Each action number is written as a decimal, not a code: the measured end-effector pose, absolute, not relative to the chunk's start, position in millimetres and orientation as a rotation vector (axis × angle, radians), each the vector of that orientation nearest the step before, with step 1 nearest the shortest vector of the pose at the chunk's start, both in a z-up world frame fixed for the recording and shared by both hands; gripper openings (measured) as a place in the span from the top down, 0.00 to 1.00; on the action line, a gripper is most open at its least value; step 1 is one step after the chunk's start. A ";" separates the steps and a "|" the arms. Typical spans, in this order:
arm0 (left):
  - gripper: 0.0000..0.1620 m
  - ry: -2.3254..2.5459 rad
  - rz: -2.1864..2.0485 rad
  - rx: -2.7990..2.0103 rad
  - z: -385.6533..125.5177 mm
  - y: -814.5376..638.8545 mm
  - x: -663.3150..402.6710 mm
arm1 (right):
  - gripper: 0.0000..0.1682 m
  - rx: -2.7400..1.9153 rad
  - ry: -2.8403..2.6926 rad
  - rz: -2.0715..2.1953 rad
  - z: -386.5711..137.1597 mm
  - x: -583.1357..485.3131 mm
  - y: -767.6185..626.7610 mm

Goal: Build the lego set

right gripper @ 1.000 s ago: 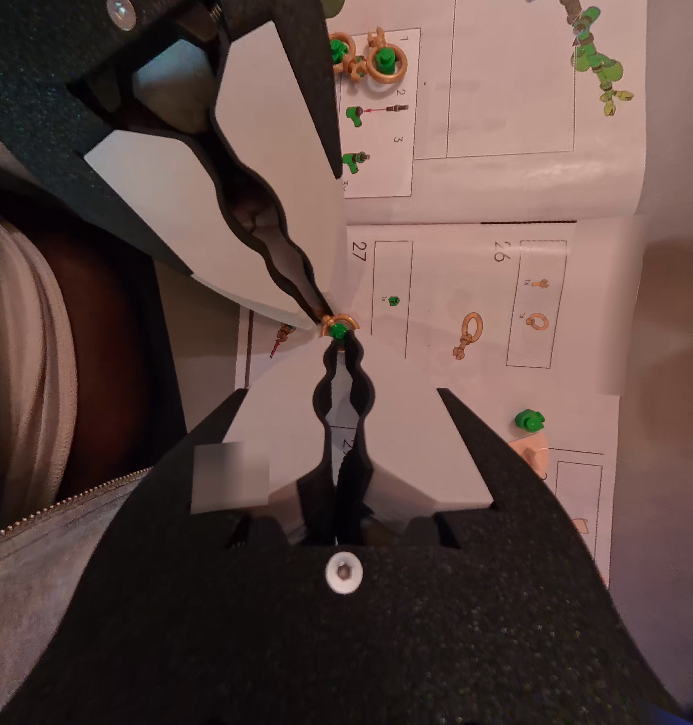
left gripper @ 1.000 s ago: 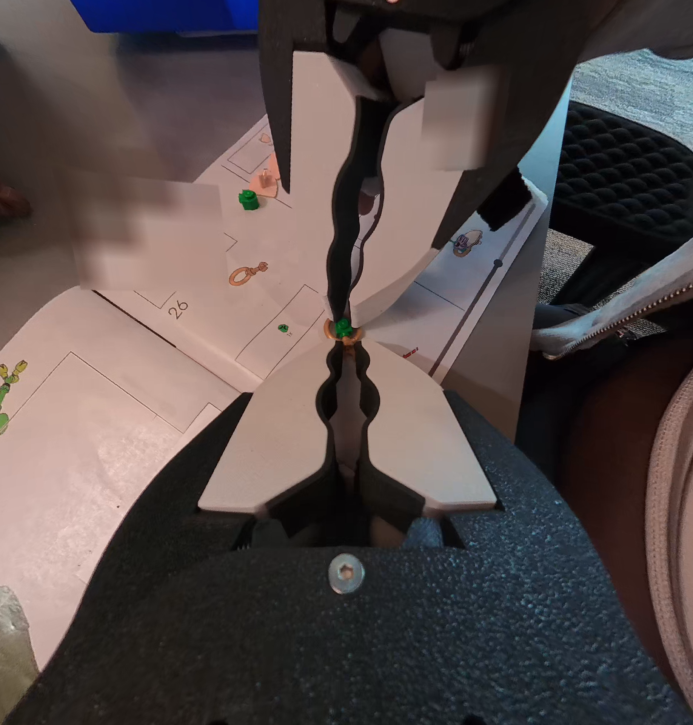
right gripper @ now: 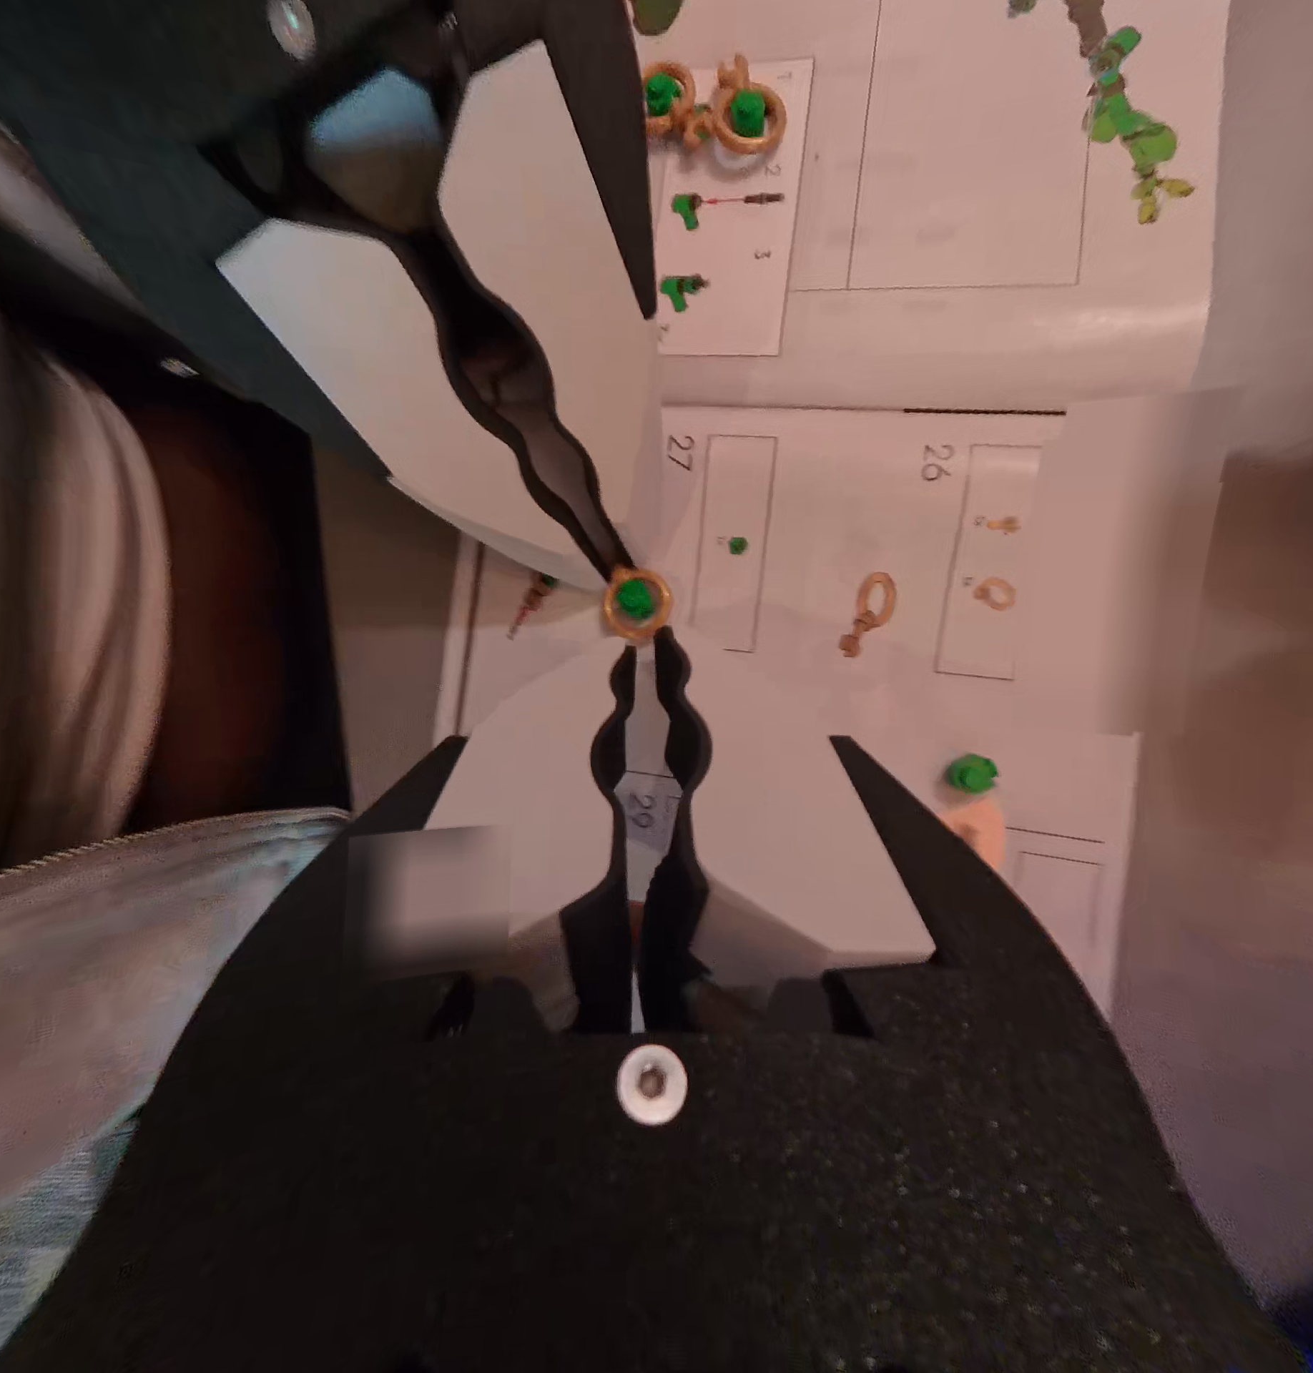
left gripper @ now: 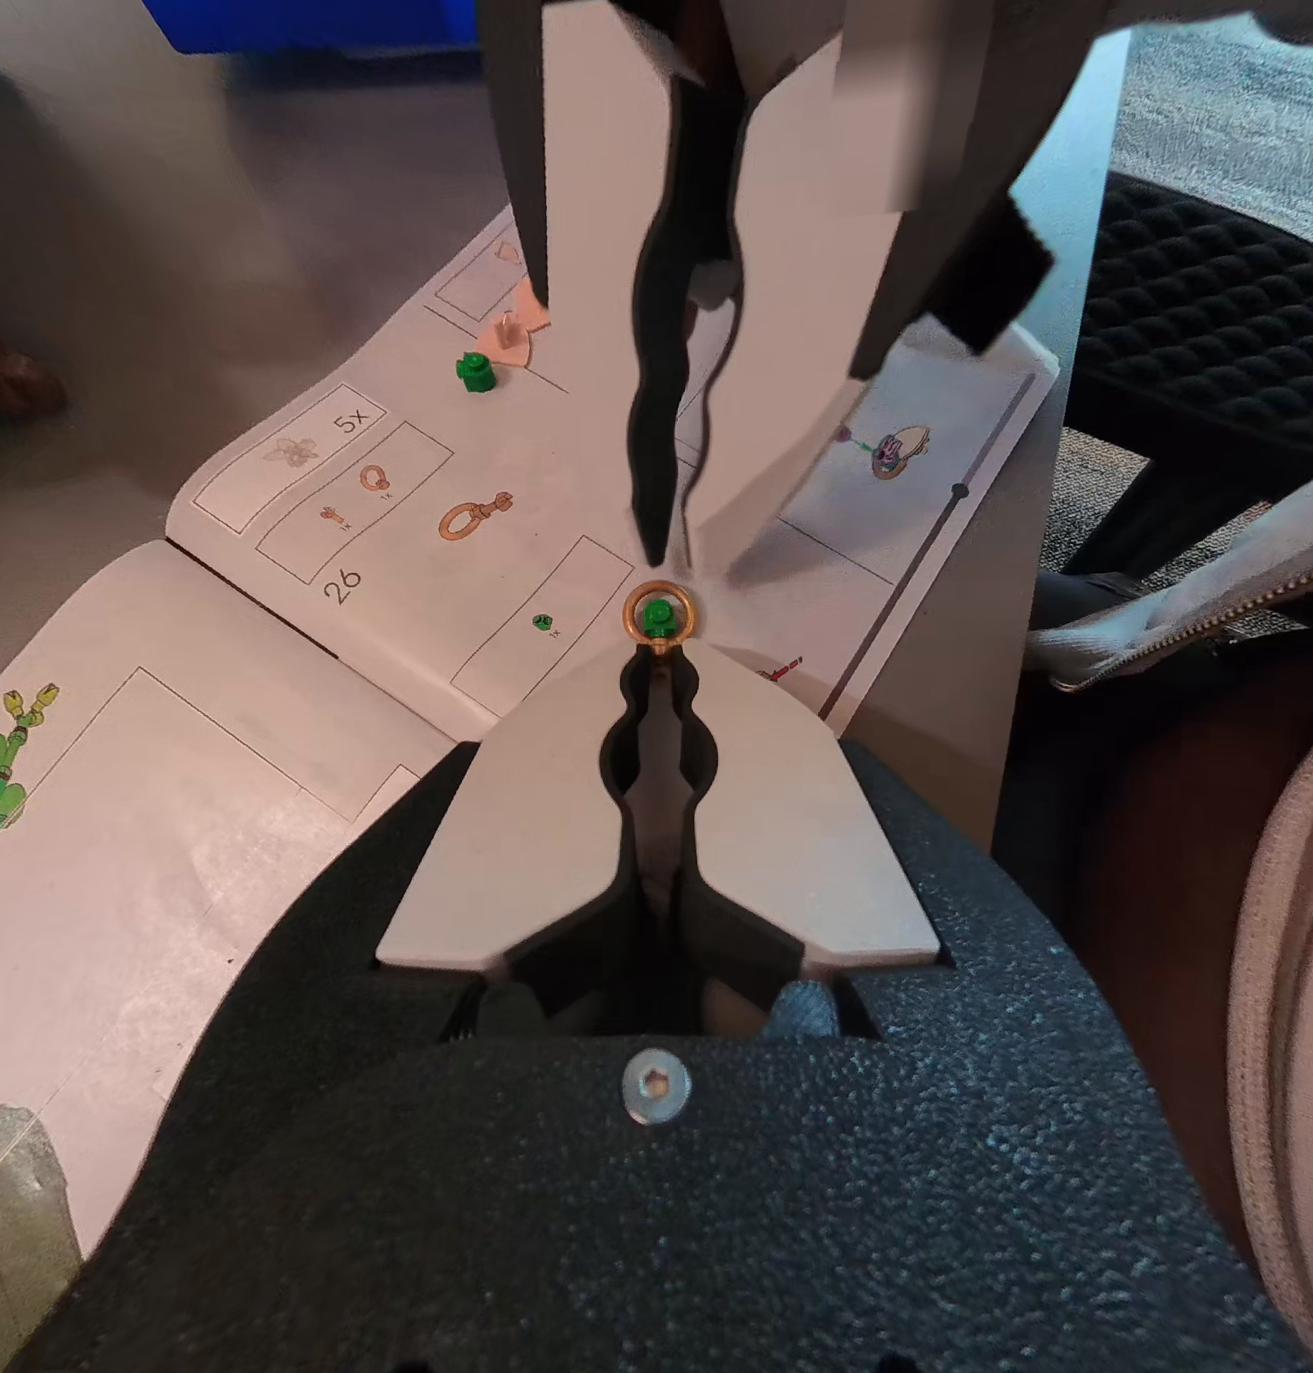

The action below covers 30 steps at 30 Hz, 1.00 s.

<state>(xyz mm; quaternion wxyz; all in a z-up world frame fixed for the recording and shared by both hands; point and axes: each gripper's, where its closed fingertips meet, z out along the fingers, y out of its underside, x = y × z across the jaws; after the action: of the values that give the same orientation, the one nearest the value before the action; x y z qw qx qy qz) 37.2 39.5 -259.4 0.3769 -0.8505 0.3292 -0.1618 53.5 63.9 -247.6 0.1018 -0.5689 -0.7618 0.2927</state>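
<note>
My left gripper (left gripper: 661, 657) is shut on the stem of a gold ring piece (left gripper: 657, 617) and holds it above the open instruction booklet (left gripper: 193, 817). A small green stud (left gripper: 657, 615) sits inside the ring. My right gripper (left gripper: 667, 556) points at it from above, its tips a short way off the ring, a narrow gap between them, holding nothing. In the right wrist view my right gripper (right gripper: 644, 648) sits just below the ring (right gripper: 609, 611) with the stud (right gripper: 631, 596) in it. The left gripper (right gripper: 615, 570) comes in from the upper left.
A loose green stud (left gripper: 476, 371) and a pale pink piece (left gripper: 509, 338) lie on the booklet (right gripper: 899, 356). Two more gold rings with green studs (right gripper: 746, 115) lie at its far end. A blue bin (left gripper: 304, 22), a black chair seat (left gripper: 1218, 312) and a person's clothing (left gripper: 1292, 966) border the table.
The right gripper has let go of the green stud and drawn back from the ring. The stud now stays in the ring, which shows in full at the left gripper's tips.
</note>
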 end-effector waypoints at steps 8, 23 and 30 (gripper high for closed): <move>0.97 0.842 -0.411 -2.175 -259.7 38.9 36.7 | 1.00 -1.523 -2.323 0.880 -248.9 45.1 57.4; 0.97 0.845 -0.378 -2.164 -258.8 39.5 37.0 | 0.99 -1.670 -2.196 0.878 -251.6 46.4 56.8; 0.97 0.855 -0.374 -2.164 -259.4 38.7 38.3 | 1.00 -1.642 -2.202 0.926 -250.4 40.9 49.1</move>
<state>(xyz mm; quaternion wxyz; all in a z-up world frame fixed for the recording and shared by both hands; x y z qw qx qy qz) 38.3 38.7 -259.4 0.3825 -0.8484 0.3351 -0.1467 40.9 49.1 -250.4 0.1213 -0.5623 -0.7540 0.3172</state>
